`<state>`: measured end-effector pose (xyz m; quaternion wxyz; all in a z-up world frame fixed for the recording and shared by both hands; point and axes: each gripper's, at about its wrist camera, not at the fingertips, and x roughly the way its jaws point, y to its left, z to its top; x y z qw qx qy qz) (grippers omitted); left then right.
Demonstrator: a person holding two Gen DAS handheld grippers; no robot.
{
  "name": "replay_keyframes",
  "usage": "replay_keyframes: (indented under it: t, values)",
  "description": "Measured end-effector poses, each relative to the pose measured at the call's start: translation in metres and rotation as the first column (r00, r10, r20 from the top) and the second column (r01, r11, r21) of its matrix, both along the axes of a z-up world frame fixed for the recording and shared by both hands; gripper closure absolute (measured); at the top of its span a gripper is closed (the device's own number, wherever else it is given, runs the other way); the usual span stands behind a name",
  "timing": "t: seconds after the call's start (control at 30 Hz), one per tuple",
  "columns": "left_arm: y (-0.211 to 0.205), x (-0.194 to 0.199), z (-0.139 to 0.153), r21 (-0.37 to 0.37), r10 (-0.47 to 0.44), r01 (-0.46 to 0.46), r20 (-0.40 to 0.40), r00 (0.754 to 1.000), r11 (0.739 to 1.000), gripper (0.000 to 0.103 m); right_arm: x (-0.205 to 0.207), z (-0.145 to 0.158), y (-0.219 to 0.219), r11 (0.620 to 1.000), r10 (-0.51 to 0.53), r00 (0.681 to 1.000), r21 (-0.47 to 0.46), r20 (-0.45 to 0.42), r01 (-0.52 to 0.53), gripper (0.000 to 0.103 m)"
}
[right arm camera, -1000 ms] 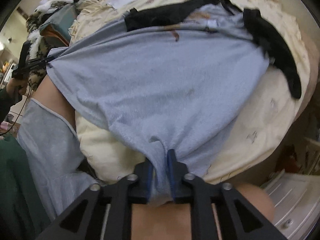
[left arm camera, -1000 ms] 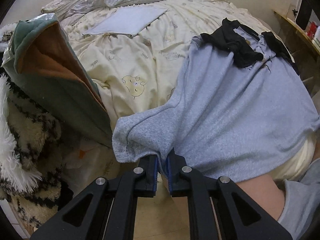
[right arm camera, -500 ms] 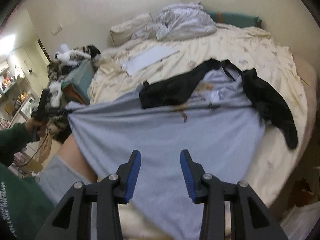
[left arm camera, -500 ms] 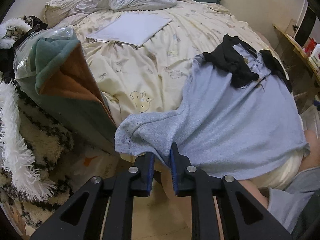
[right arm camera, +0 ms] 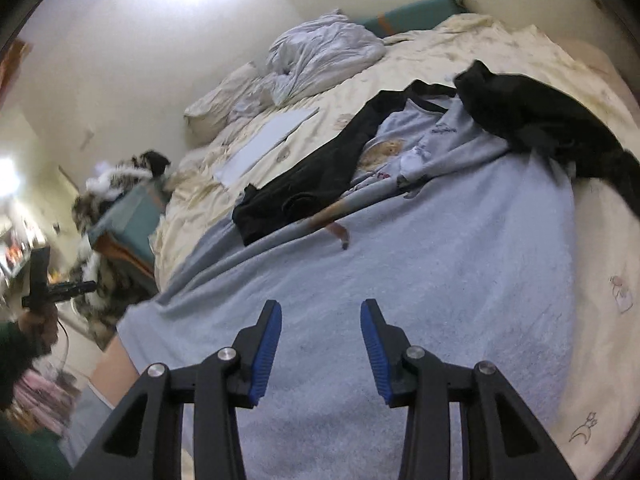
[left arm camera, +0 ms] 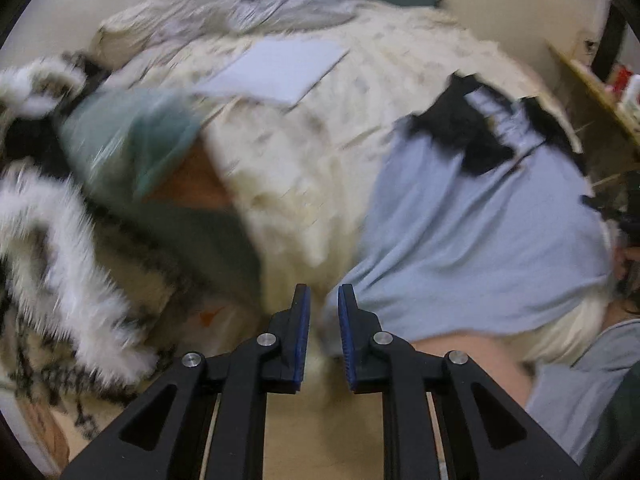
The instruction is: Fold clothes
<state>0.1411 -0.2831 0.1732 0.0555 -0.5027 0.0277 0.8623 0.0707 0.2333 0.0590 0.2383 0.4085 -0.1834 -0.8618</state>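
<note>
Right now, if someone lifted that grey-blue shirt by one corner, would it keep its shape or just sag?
It would probably sag. The grey-blue shirt already drapes over the bed edge and creases into soft ridges, so it looks floppy. Its black sleeves lie limp and would likely trail. The knit looks thin, so it is probably light.

A pale blue-grey shirt [right arm camera: 400, 280] with black sleeves is spread on the cream bedsheet, its lower half folded up over the printed chest, the hem draped at the bed's near edge.
</note>
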Motion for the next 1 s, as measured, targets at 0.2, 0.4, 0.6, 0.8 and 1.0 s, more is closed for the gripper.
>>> replay_keyframes:
  t: [0.2,0.4,0.6,0.8,1.0]
  values:
    - [0.089,-0.046,0.005,0.084,-0.176,0.176,-0.011,0.984,0.981,0.085,0.0,0.001,0.003,1.0,-0.014,1.0,0.002,-0.023,0.014,0.058]
    - [0.175,-0.105,-0.001,0.1,-0.307,0.308,-0.019,0.951,0.946,0.085,-0.001,-0.001,-0.003,1.0,0.008,0.999,0.023,-0.032,-0.007,0.058]
    - [0.251,-0.149,-0.017,0.089,-0.387,0.386,-0.004,0.922,0.918,0.085,-0.004,0.004,-0.007,0.999,0.026,0.997,0.035,-0.066,-0.023,0.057]
    - [0.315,-0.194,-0.065,0.038,-0.444,0.442,0.066,0.894,0.896,0.085,-0.012,0.005,0.0,1.0,0.015,0.998,0.0,-0.062,-0.015,0.057]
    - [0.346,-0.231,-0.111,-0.01,-0.44,0.445,0.134,0.888,0.896,0.085,-0.019,0.006,0.011,0.998,-0.003,0.999,-0.06,-0.044,0.001,0.057]
